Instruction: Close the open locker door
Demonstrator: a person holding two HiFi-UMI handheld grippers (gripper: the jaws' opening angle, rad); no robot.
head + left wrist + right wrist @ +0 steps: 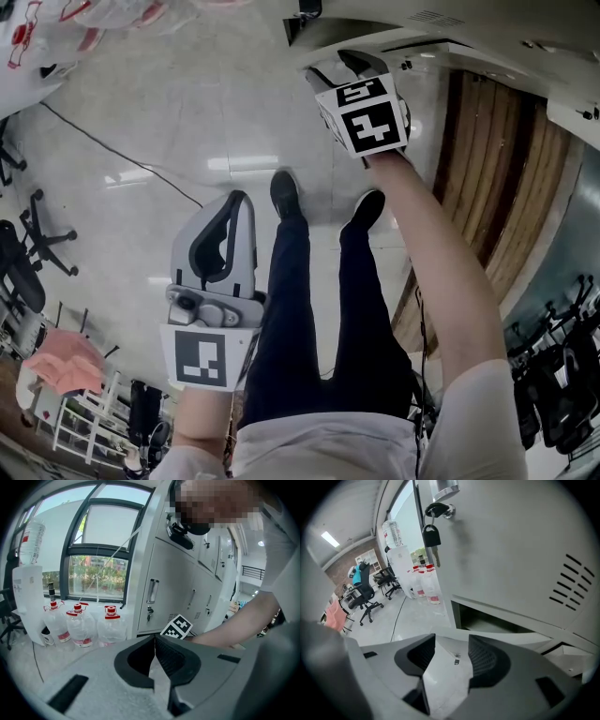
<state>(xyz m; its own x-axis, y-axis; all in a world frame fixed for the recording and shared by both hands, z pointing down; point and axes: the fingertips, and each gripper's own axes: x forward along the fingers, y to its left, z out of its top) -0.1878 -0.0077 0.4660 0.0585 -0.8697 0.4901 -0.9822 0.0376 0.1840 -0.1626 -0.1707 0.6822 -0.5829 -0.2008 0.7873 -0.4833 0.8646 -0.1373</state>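
The grey lockers (515, 550) fill the right gripper view; a key (431, 537) hangs from a lock on the upper door. Below it a low compartment (487, 620) stands open, and its pale door (520, 637) juts out just beyond my right gripper (452, 641). That gripper is open, with a pale surface showing between its jaws; I cannot tell if they touch it. In the head view the right gripper (342, 64) reaches down to the locker base. My left gripper (234, 202) hangs by the person's leg, shut and empty, and its camera looks at the lockers (187, 588) from farther off.
Water jugs (79, 625) and a dispenser (28, 602) stand under the window left of the lockers. Office chairs (365, 597) are farther left. A cable (122, 155) runs over the tiled floor. The person's feet (284, 195) stand before the lockers; wooden panelling (497, 178) lies right.
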